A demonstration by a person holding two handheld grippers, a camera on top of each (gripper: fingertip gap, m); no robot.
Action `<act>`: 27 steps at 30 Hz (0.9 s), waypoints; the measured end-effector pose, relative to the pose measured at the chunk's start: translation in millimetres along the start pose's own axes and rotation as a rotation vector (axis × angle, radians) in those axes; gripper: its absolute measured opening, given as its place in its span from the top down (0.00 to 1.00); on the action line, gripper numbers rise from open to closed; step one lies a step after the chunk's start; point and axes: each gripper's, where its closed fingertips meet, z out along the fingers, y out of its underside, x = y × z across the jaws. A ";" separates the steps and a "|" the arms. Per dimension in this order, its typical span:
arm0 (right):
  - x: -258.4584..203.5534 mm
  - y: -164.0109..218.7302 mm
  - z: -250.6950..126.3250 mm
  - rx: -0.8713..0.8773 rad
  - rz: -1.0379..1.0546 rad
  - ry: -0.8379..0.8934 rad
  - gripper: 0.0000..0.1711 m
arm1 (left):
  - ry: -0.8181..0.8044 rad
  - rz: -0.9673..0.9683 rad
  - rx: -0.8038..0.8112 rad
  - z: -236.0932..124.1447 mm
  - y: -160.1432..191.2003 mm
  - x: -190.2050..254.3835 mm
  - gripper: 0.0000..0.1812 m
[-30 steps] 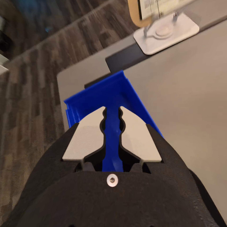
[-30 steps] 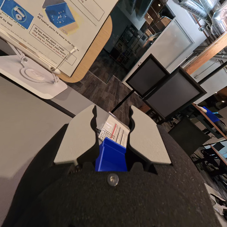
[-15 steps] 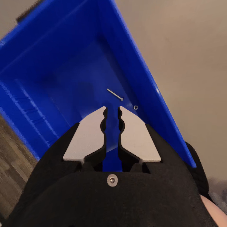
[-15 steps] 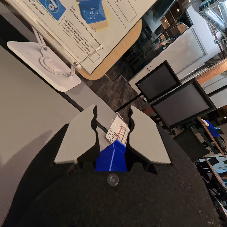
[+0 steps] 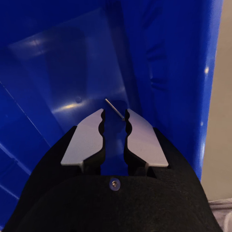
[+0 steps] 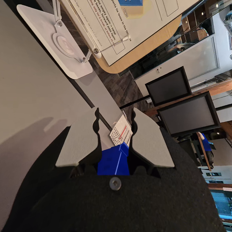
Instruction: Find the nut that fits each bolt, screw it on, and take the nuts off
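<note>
In the left wrist view my left gripper (image 5: 114, 110) is open and empty, low inside a blue bin (image 5: 62, 62). A thin silver bolt (image 5: 114, 109) lies on the bin floor, slanting between my fingertips, its head close to the right fingertip (image 5: 129, 113). The small nut seen earlier is hidden. In the right wrist view my right gripper (image 6: 114, 109) is open and empty, held tilted above the grey table (image 6: 31, 87). The corner of a second blue bin (image 6: 113, 162) shows between its fingers.
The blue bin's right wall (image 5: 182, 87) rises close beside my left gripper, with grey table (image 5: 224, 113) past it. A white stand (image 6: 54, 41) holds an instruction sheet (image 6: 125, 25). A printed bag (image 6: 121, 135) lies behind the second bin. Two dark monitors (image 6: 185, 115) stand beyond the table. The left gripper's tips are roughly 55 cm from the right gripper's.
My left gripper has dropped deeper into the blue bin and opened wider around the bolt; the nut has gone out of sight. My right gripper has rolled further, still open.
</note>
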 end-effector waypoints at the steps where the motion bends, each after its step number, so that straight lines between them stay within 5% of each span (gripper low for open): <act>1: -0.8 -0.7 -0.1 0.001 -0.006 0.000 0.72 | 0.009 -0.007 -0.003 0.8 0.2 1.1 0.84; 18: -6.8 -1.5 0.0 -0.007 -0.057 -0.015 0.73 | 0.020 0.082 -0.072 4.4 12.1 -5.8 0.97; 23: -1.4 -1.4 -2.2 -0.001 -0.041 -0.009 0.73 | 0.150 -0.003 0.169 -52.2 0.1 -7.1 0.97; 27: 1.4 -0.3 -2.2 -0.005 -0.045 -0.002 0.74 | 0.215 0.213 0.473 -126.7 -23.4 50.8 0.97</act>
